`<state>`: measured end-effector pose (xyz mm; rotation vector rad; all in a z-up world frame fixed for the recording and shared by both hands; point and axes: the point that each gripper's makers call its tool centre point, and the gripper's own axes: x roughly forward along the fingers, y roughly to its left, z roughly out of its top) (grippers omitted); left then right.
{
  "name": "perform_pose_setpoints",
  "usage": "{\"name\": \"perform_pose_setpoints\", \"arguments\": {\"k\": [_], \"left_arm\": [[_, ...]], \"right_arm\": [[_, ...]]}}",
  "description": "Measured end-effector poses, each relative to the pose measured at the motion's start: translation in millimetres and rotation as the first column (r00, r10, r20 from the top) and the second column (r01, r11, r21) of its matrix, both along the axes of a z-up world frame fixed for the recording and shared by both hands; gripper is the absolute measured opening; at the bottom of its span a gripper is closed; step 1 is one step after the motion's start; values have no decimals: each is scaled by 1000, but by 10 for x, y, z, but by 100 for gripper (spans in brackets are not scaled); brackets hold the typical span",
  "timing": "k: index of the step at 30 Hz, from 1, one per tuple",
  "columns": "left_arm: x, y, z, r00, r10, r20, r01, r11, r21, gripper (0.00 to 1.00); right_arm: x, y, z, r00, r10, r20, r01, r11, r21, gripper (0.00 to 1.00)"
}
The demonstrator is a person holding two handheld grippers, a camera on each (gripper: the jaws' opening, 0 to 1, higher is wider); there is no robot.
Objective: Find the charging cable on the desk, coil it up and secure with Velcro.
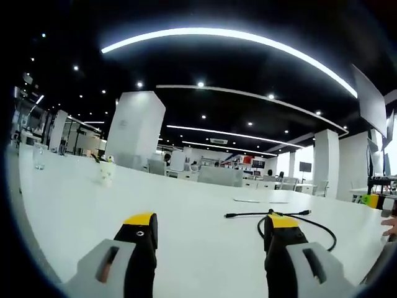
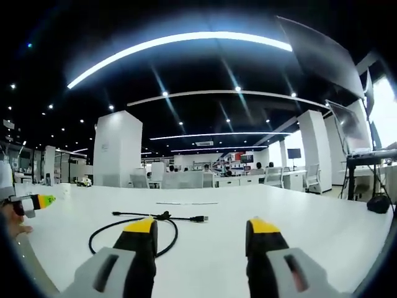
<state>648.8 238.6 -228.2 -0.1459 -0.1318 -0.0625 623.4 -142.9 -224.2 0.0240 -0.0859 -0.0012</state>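
Cable [image 2: 144,227] lies loose on the white counter [image 2: 310,217], long axis running crosswise, at my right gripper's [image 2: 201,233] eleven o'clock and my left gripper's [image 1: 211,228] one o'clock; both sets of fingers are apart, holding nothing, neither clearly nearer.

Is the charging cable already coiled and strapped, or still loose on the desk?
Still loose: the charging cable lies in one open loop on the white desk, ends trailing free. No Velcro strap visible around it.

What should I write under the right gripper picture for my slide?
Open right gripper hovers over a white desk, with the black charging cable lying loose just ahead.
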Motion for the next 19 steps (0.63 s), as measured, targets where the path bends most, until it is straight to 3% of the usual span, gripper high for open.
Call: {"name": "perform_pose_setpoints", "arguments": {"k": [3, 7, 19], "left_arm": [[-1, -8, 11, 1000, -5, -1, 5, 1000, -11, 69], [-7, -45, 33, 1000, 0, -11, 0, 1000, 29, 69], [-30, -163, 44, 999, -45, -11, 45, 999, 24, 68]], "right_arm": [[2, 15, -19, 1000, 5, -10, -5, 1000, 6, 58], [-2, 39, -5, 1000, 11, -7, -11, 1000, 8, 59], [-15, 25, -25, 1000, 11, -12, -11, 1000, 17, 60]]}}
